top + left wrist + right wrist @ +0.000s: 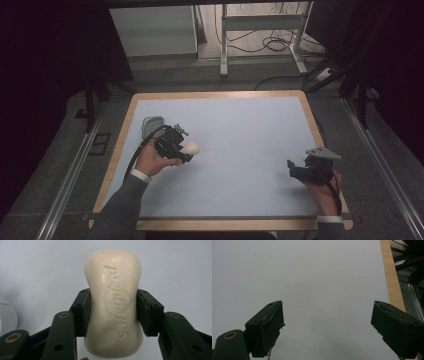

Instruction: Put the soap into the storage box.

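A cream bar of soap (113, 302) with embossed lettering sits between the pads of my left gripper (113, 312), which is shut on its narrow waist. From above, the soap (190, 147) pokes out to the right of the left gripper (186, 150), held a little over the table's left half. My right gripper (291, 167) rests near the table's front right, jaws pointing left. Its two pads (270, 327) stand far apart with only bare table between them, so the right gripper (329, 327) is open.
A pale blue mat (240, 135) covers the table, framed by a wooden rim (217, 93). A grey soap dish (151, 125) lies just behind the left hand; a white rounded edge (6, 315) shows at the left of the left gripper view. The wooden rim (390, 275) runs along the right gripper's right side.
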`<state>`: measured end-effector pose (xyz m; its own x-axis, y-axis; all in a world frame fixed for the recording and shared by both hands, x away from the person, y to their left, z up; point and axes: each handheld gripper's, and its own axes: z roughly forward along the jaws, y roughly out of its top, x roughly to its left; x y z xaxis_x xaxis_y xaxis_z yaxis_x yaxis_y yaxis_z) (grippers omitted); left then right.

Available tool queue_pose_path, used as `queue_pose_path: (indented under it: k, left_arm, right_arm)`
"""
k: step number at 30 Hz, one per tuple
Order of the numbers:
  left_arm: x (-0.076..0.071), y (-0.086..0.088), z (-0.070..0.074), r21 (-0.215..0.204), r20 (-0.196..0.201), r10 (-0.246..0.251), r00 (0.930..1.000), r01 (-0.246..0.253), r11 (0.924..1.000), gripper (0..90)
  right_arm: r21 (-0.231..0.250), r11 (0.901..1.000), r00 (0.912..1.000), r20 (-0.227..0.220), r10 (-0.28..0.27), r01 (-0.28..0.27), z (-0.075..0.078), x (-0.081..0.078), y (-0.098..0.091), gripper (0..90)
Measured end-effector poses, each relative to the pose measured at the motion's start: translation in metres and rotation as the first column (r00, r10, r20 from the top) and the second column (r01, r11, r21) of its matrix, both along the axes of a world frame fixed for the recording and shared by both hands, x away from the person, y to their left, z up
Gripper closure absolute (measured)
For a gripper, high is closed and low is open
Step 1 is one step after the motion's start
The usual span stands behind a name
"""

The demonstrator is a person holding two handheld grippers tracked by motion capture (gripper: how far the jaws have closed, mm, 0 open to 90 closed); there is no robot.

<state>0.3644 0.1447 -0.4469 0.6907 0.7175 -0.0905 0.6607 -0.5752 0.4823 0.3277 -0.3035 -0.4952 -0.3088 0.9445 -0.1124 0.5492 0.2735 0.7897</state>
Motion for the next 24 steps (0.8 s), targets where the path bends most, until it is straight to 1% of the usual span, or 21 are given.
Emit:
queue_pose_path:
  k: [7, 10, 11, 17, 24]
  left_arm:
    - [0.005, 0.005, 0.003, -0.007, 0.0, 0.011, 0.9999, -0.011, 0.9999, 49.4]
    - [0.006, 0.008, 0.005, -0.006, 0.007, 0.021, 0.9998, -0.021, 0.9998, 49.4]
    - [0.006, 0.008, 0.006, -0.004, 0.016, 0.024, 0.9996, -0.024, 0.9997, 49.4]
    - [0.01, 0.012, 0.011, -0.008, 0.019, 0.033, 0.9993, -0.033, 0.9994, 49.4]
    - [0.017, 0.016, 0.013, -0.012, 0.017, 0.048, 0.9987, -0.048, 0.9988, 49.4]
  right_arm:
    - [-0.001, 1.0, 1.0, -0.003, -0.001, 0.001, 0.0, 0.002, 0.0, 11.1]
    - [-0.003, 1.0, 1.0, -0.005, 0.001, -0.001, -0.001, 0.003, 0.001, 11.1]
    - [-0.003, 1.0, 1.0, -0.004, 0.001, -0.001, -0.001, 0.003, 0.001, 11.1]
    - [-0.002, 1.0, 1.0, -0.009, 0.004, -0.004, -0.002, 0.004, 0.0, 11.1]
    - [-0.001, 1.0, 1.0, -0.007, 0.001, -0.001, -0.002, 0.004, 0.0, 11.1]
